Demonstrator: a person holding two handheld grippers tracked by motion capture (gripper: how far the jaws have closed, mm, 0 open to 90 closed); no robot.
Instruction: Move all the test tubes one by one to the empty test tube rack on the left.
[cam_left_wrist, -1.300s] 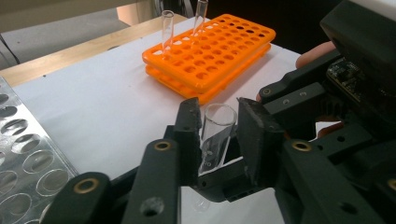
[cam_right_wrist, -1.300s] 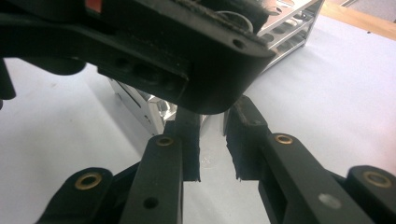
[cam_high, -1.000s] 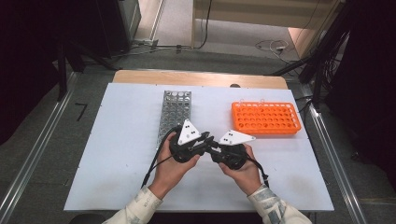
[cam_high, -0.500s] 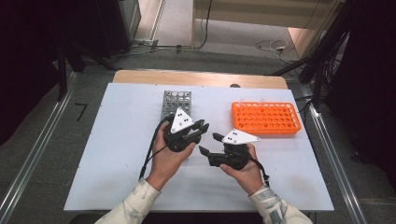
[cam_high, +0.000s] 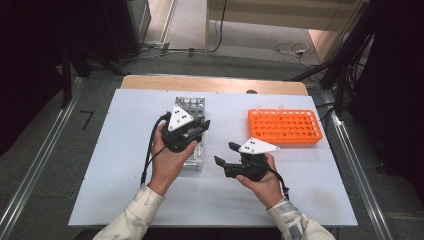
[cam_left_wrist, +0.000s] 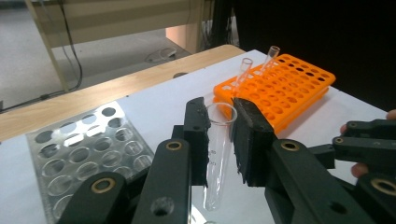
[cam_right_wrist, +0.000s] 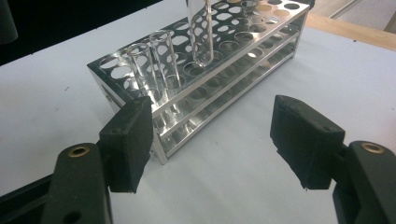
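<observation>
Item: one clear glass test tube (cam_left_wrist: 219, 154), clamped between the pads of the left gripper (cam_left_wrist: 220, 144) just below its rim, hanging upright over the metal rack (cam_high: 192, 131); in the right gripper view its rounded bottom (cam_right_wrist: 201, 32) sits just above the rack's top plate, so the hold looks meant for lowering it straight into a hole. The metal rack (cam_right_wrist: 196, 74) is a mirror-bright, three-tier plate stand at mid-table, and two more empty tubes (cam_right_wrist: 149, 65) stand in its near-corner holes. Right gripper (cam_high: 231, 161): jaws have just been opening and now stand well apart with nothing between them, resting low on the table to the right of the rack, judged to be parked after a release or hand-over. Orange rack (cam_high: 285, 126): plastic, many holes, at the far right of the table; two tubes (cam_left_wrist: 257, 65) lean in its far-corner holes, a likely source of the tubes being moved. Surface: a white tabletop (cam_high: 125, 200) with a bare wooden strip (cam_high: 215, 84) along its far edge. Room: grey floor beyond, loose cables (cam_high: 290, 49), pale furniture at the far side, metal rails left and right, dark surroundings.
</observation>
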